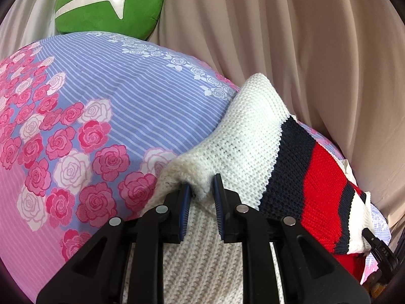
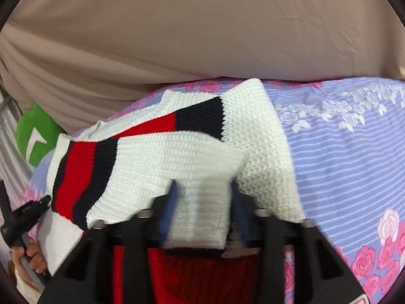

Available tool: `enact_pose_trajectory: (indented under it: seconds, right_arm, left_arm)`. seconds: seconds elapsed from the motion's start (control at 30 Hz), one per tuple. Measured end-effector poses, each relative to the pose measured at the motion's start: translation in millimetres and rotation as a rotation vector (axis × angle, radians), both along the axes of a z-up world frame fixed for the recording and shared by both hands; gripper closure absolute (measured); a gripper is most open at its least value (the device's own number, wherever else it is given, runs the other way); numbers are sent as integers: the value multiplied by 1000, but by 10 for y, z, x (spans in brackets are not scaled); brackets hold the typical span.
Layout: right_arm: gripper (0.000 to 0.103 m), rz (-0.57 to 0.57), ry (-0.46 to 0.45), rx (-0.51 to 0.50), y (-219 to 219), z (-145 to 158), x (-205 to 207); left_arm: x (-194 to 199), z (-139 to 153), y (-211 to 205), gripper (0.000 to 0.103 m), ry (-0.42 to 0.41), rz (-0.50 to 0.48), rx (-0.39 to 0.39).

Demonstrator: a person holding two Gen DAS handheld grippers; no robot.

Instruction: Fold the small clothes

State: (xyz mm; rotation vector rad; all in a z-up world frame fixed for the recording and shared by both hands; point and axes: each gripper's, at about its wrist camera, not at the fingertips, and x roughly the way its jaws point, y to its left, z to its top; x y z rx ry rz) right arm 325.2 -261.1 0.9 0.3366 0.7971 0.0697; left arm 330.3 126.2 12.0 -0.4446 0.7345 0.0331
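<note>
Left hand-held gripper [image 1: 201,186] pinching white knit edge of sweater [image 1: 243,136], jaws nearly closed. Right hand-held gripper [image 2: 202,197], blurred, clamping white ribbed hem, jaws narrow. Striped red-navy-white sweater lying on floral bedsheet [image 1: 106,96], near beige curtain [image 1: 303,50]. Green cushion [image 1: 106,2] sitting far left.

The left gripper [image 1: 201,186] is matte black plastic, with two angular arms that carry triangular cut-outs. Four round silver pins sit across its linkage, and each finger [image 1: 183,212] bears a ribbed blue pad. The right gripper [image 2: 202,190] has the same black frame and blue pads, blurred here. At the far left, a hand [image 2: 30,258] shows beside a white cuff.
</note>
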Motion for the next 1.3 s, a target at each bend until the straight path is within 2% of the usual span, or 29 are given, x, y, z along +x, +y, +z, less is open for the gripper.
enact_pose_trajectory:
  seconds: [0.17, 0.23, 0.3, 0.43, 0.5, 0.57, 0.63, 0.67, 0.7, 0.73, 0.77, 0.83, 0.9, 0.93, 0.97, 1.0, 1.03, 1.1, 1.13, 1.23, 1.3]
  right_arm:
    - [96, -31, -151, -23, -47, 379, -241]
    - [96, -42, -96, -54, -116, 272, -131]
    - [95, -56, 37, -57, -148, -78, 47]
    - [95, -58, -31, -49, -97, 40, -82]
    - [95, -56, 20, -67, -111, -90, -34]
    - [95, -47, 32, 3, -213, -132, 9]
    - [94, -37, 21, 110, -339, -178, 19]
    - [93, -33, 8, 149, -383, -180, -10]
    - [89, -35, -7, 173, -368, -162, -40]
    - [80, -45, -33, 178, -384, -139, -111]
    - [74, -52, -70, 179, -388, -99, -209]
    - [46, -59, -123, 201, -431, -49, -458]
    - [44, -42, -83, 276, -443, -131, -772]
    - [44, -41, -47, 294, -441, -184, -915]
    - [44, -40, -19, 311, -437, -210, -1114]
    - [42, -37, -6, 320, -436, -200, -1311]
    - [41, -28, 0, 322, -419, -189, -1575]
    - [34, -9, 39, 344, -391, -292, -2001]
    - [34, -10, 29, 359, -392, -292, -2209]
    - [33, -7, 26, 346, -338, -257, -2814]
    - [32, -11, 24, 340, -279, -245, -3069]
  left_arm:
    - [-22, 4, -6, 85, -2, -8, 6]
    - [-19, 2, -12, 85, 0, -9, 11]
    - [-10, -1, -16, 83, 1, -11, 16]
    - [-3, 0, -21, 83, 1, -10, 17]
    - [0, -4, -25, 83, 2, -9, 19]
    - [20, -7, -45, 83, 6, -13, 29]
    - [37, -5, -49, 78, 6, -22, 32]
    - [39, 1, -47, 71, 0, -35, 25]
    - [34, 6, -39, 65, -9, -49, 11]
    - [34, 20, -26, 63, -15, -56, 0]
    - [8, 22, -7, 62, -21, -63, -18]
    - [-113, 31, 64, 58, -29, -76, -61]
    - [-337, 37, 125, 46, -37, -84, -70]
    - [-475, 40, 170, 45, -47, -101, -81]
    - [-663, 42, 225, 36, -54, -120, -82]
    - [-838, 38, 282, 21, -54, -114, -62]
    - [-1028, 27, 358, 17, -47, -98, -51]
    - [-1336, -4, 487, 12, -43, -105, -93]
    - [-1468, -43, 541, 11, -34, -114, -92]
    - [-1950, -99, 595, 12, -35, -152, -54]
    - [-2232, -115, 574, 11, -36, -199, -44]
